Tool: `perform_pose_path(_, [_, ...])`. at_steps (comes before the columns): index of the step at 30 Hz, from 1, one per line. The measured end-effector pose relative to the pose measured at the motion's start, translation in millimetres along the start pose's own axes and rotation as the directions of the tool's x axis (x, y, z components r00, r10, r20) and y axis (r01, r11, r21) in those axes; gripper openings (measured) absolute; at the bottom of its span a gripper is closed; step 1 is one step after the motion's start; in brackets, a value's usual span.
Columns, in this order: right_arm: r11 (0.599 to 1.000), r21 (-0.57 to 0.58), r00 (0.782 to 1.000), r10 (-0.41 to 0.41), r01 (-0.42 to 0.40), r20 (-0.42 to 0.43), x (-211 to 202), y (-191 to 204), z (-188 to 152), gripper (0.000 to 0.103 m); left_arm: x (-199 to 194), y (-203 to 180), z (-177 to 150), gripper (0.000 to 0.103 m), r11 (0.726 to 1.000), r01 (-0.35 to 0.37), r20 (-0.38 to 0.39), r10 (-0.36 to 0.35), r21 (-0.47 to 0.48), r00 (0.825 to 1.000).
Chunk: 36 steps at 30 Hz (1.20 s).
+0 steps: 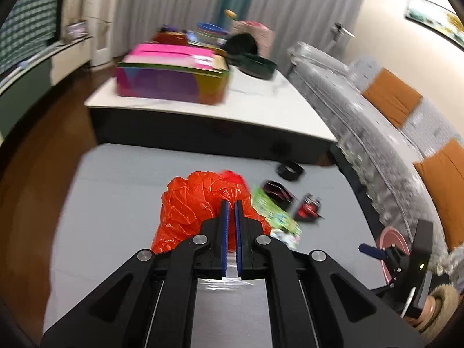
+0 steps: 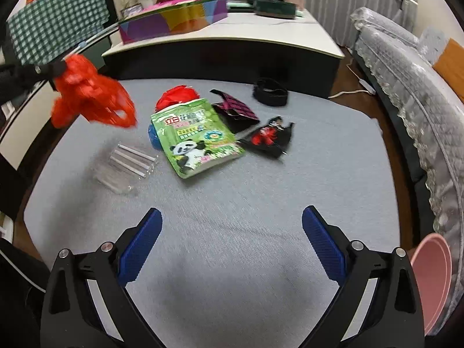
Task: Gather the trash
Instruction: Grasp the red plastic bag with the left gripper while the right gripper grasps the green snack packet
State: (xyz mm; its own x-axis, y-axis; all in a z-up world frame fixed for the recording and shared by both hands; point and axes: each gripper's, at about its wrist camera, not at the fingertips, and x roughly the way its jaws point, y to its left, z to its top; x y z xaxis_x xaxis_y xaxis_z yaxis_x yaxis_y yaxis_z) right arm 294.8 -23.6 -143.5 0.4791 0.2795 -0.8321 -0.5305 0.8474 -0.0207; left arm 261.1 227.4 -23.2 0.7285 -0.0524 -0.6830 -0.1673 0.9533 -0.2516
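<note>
My left gripper (image 1: 231, 203) is shut on a crumpled red plastic bag (image 1: 191, 203) and holds it in the air over the grey mat; it also shows in the right wrist view (image 2: 90, 98) at the far left. My right gripper (image 2: 232, 217) is open and empty above the near part of the mat (image 2: 232, 197). On the mat lie a green panda pouch (image 2: 194, 136), a clear plastic tray (image 2: 127, 165), a dark pink-striped wrapper (image 2: 235, 110), a black-and-red wrapper (image 2: 269, 136), a black band (image 2: 269, 92) and a red ball-like item (image 2: 177, 95).
A low white-topped table (image 1: 261, 107) behind the mat bears a colourful box (image 1: 171, 78) and dark bowls. A grey covered sofa (image 2: 406, 81) with orange cushions runs along the right. A pink bin (image 2: 432, 272) stands at the mat's right near corner.
</note>
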Motion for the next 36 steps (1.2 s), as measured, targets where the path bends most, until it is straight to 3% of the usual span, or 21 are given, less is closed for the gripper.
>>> perform_pose_path(4, [0.997,-0.071,0.999,-0.031,0.029,-0.019,35,23,15,0.094,-6,27,8,0.004,0.997,-0.060,0.022,0.062,-0.054,0.998])
perform_pose_path(6, [0.994,-0.101,0.999,-0.043,0.041,-0.018,52,34,21,0.083,-8,40,9,0.004,0.993,-0.093,0.028,0.095,-0.069,0.995])
perform_pose_path(13, [0.960,-0.223,0.985,-0.161,0.169,0.054,89,68,36,0.068,-3,62,13,0.004,0.989,-0.097,0.010,0.099,-0.114,0.995])
perform_pose_path(17, [0.955,-0.231,0.982,-0.170,0.186,0.085,90,73,36,0.045,-2,61,13,0.004,0.990,-0.087,0.012,0.089,-0.112,0.996])
perform_pose_path(18, [0.951,-0.246,0.981,-0.166,0.185,0.096,88,75,35,0.034,-1,61,12,0.004,0.990,-0.085,0.011,0.087,-0.111,0.996])
perform_pose_path(19, [0.943,-0.267,0.978,-0.172,0.198,0.119,83,78,34,0.032,-1,61,12,0.004,0.990,-0.083,0.009,0.084,-0.111,0.996])
perform_pose_path(21, [0.942,-0.281,0.980,-0.153,0.184,0.128,77,80,34,0.009,-1,59,11,0.004,0.991,-0.081,0.007,0.082,-0.110,0.997])
perform_pose_path(27, [0.976,-0.170,0.984,-0.110,0.133,0.143,34,60,41,0.003,-5,49,9,0.004,0.994,-0.082,0.016,0.084,-0.077,0.996])
perform_pose_path(33, [1.000,0.005,0.995,-0.008,0.007,0.095,-22,29,36,0.001,-14,29,4,0.004,0.995,-0.095,0.034,0.096,-0.016,0.995])
perform_pose_path(36, [1.000,0.010,0.993,0.002,-0.003,0.116,-52,24,25,0.001,-17,16,-2,0.004,0.996,-0.085,0.030,0.085,0.010,0.996])
